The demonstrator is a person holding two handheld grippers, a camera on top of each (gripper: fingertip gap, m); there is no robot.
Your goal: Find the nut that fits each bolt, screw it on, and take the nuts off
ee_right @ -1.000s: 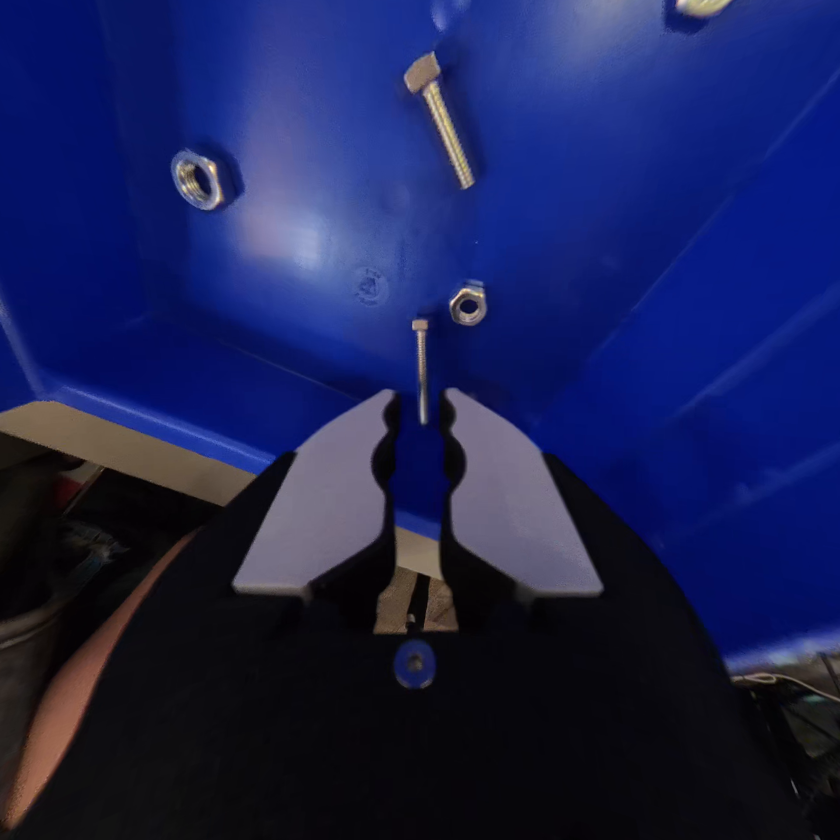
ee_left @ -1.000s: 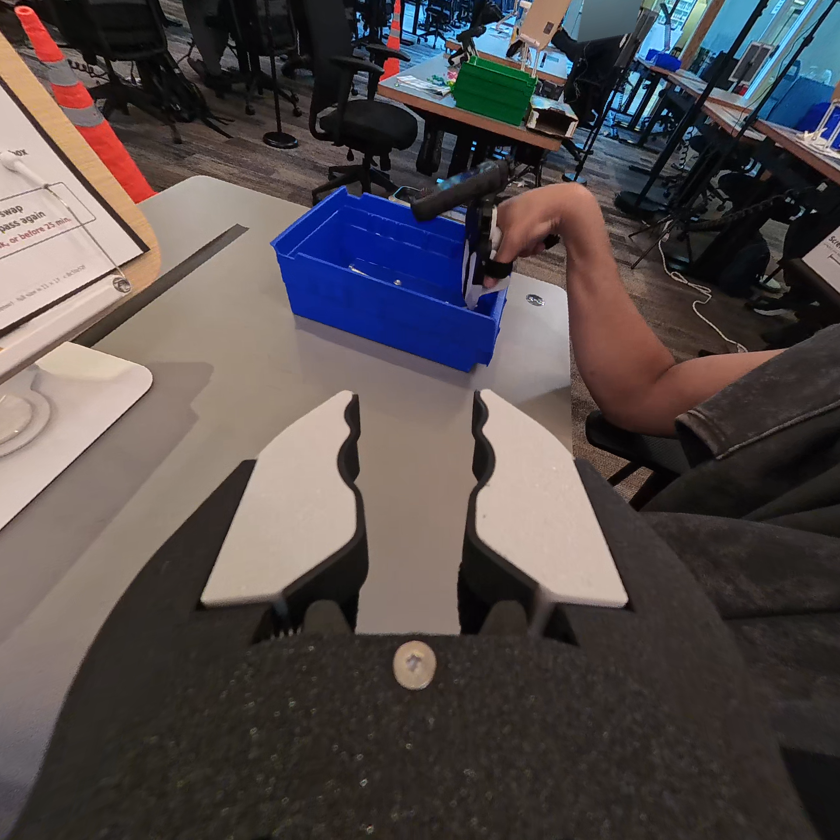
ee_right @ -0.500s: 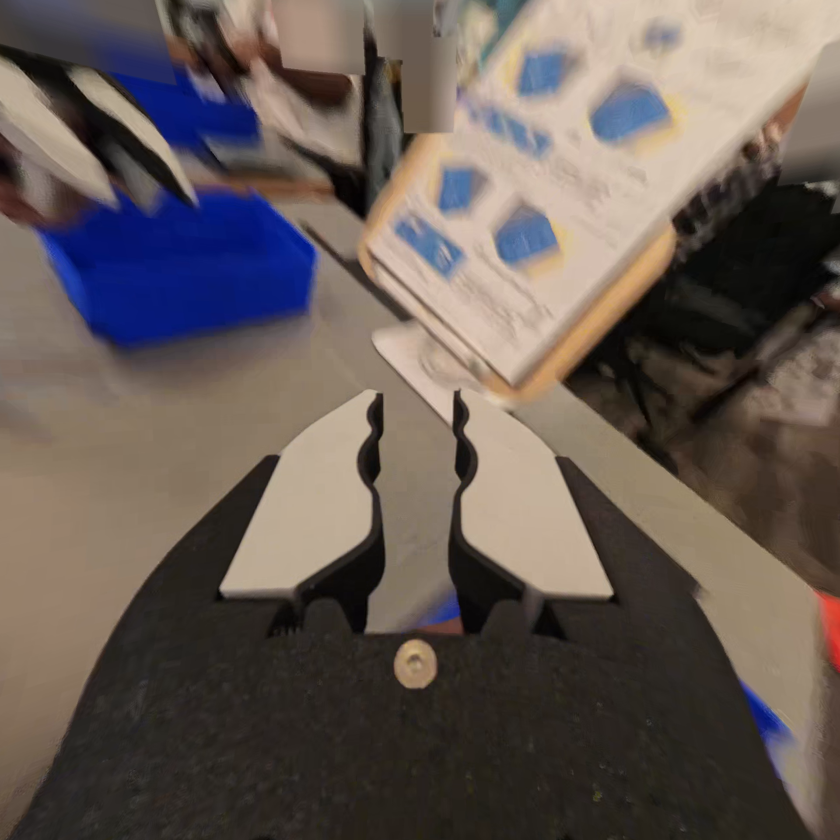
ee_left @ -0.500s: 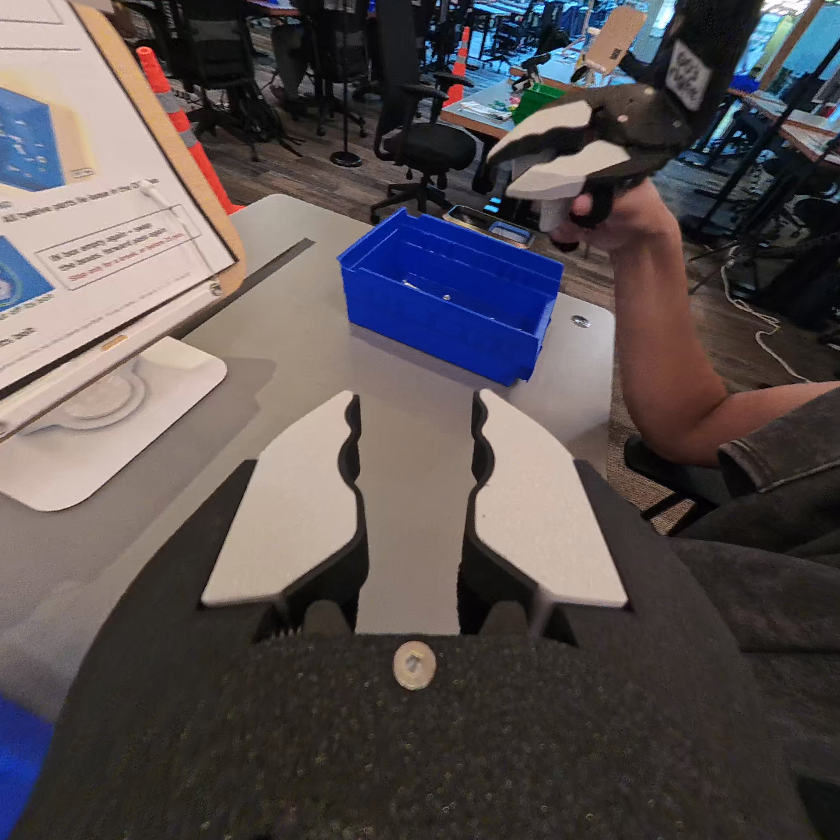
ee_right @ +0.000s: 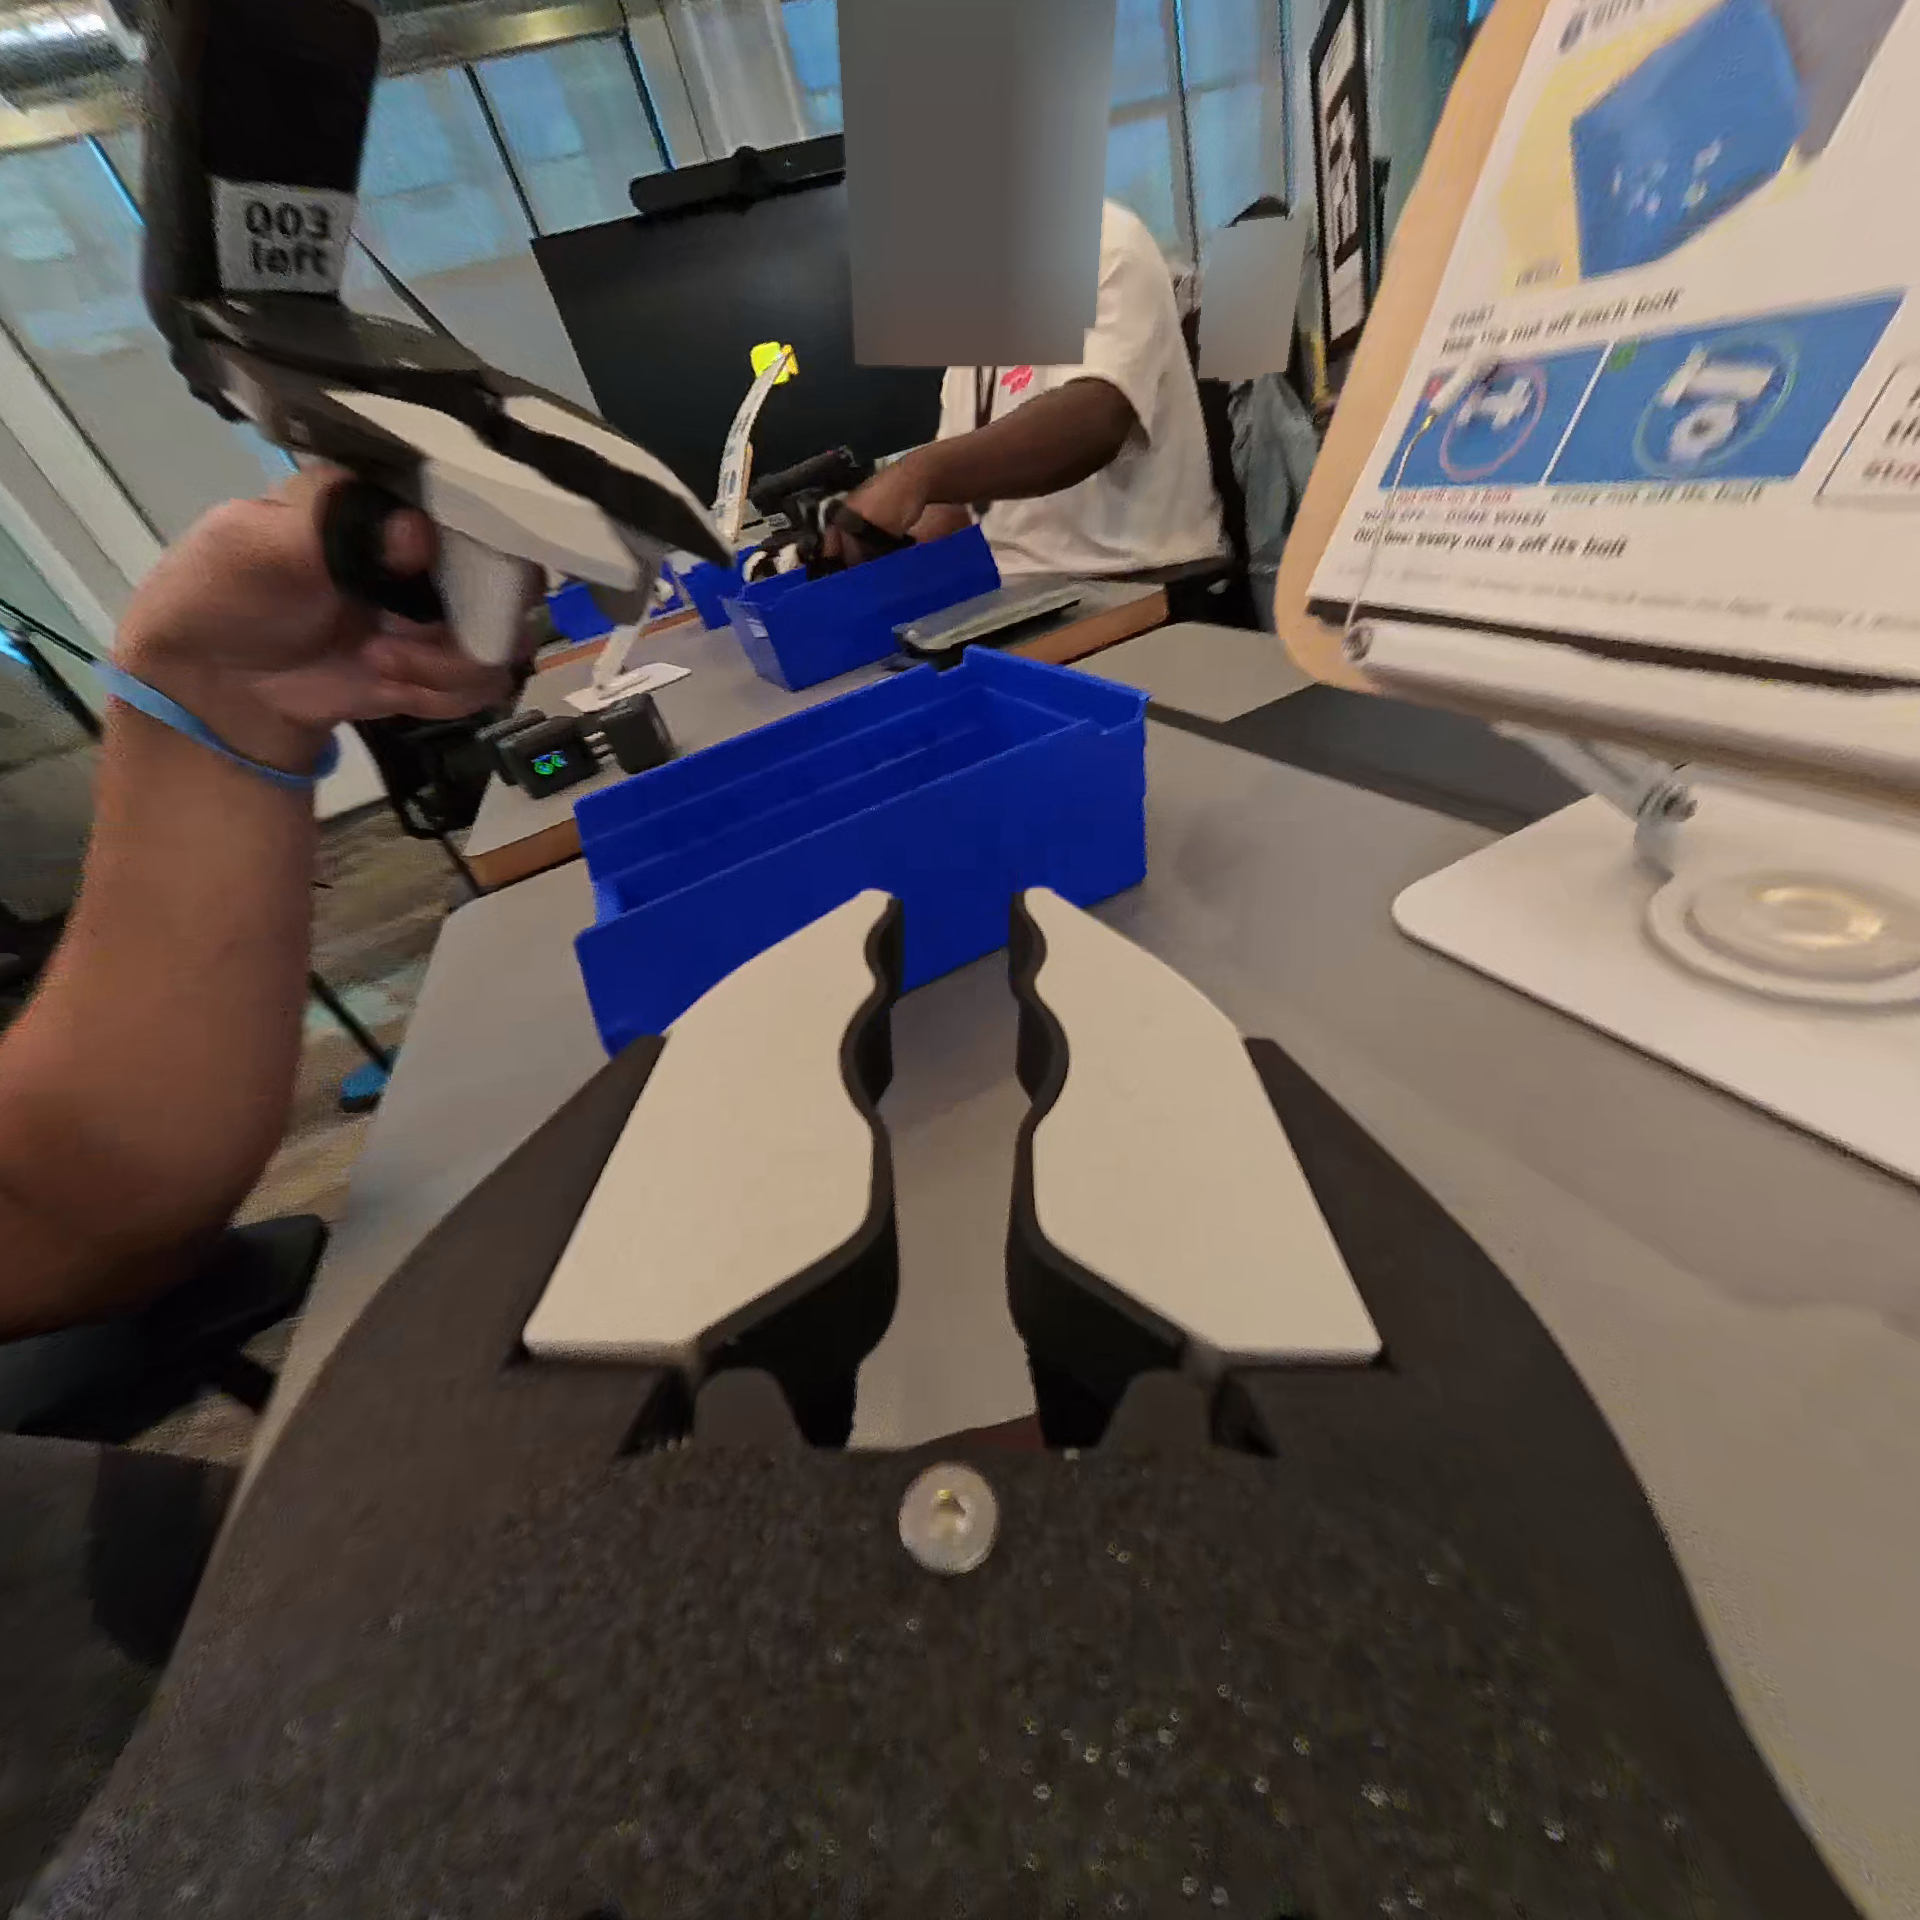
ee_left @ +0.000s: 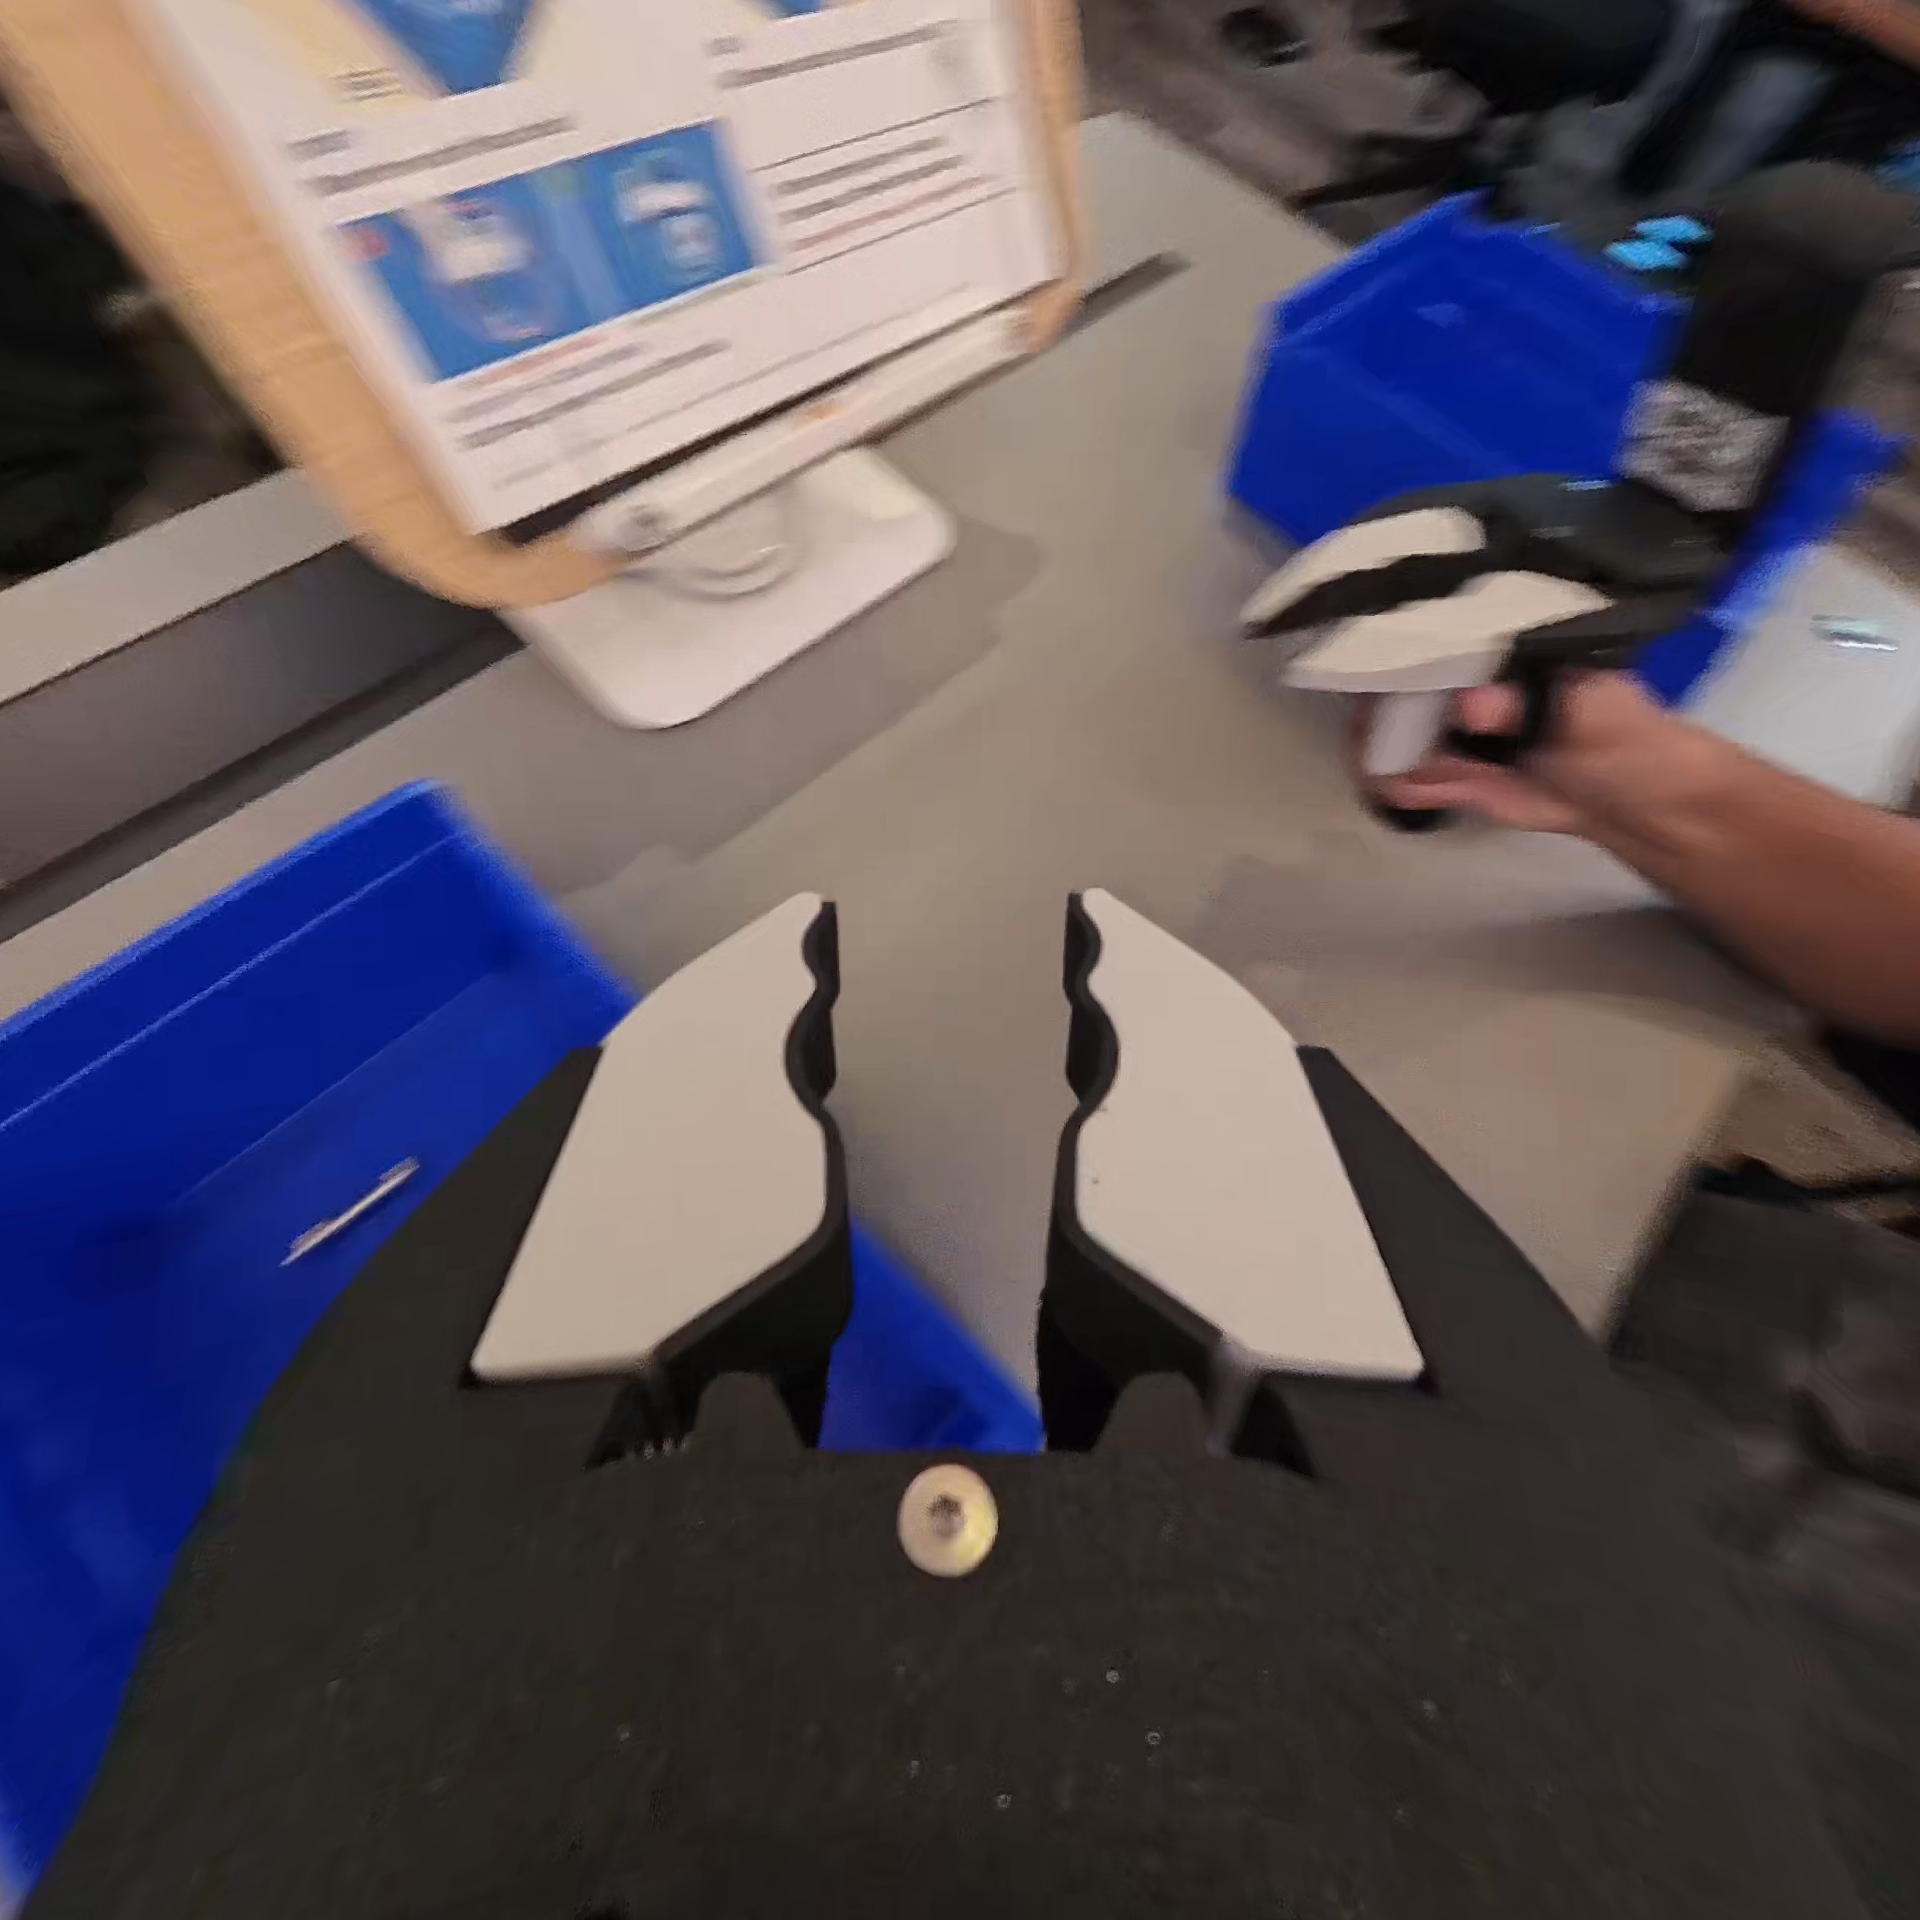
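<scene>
Right hand-held gripper, jaws spread and empty, has left the blue bin.

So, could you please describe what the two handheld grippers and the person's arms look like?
Both the left gripper and the right gripper have a speckled black body, a silver screw at its centre, and two light grey fingers with wavy black inner edges. Each has a white pistol-style handle; the left one carries a white label. A thin blue band circles the left wrist; both forearms are bare.
</scene>
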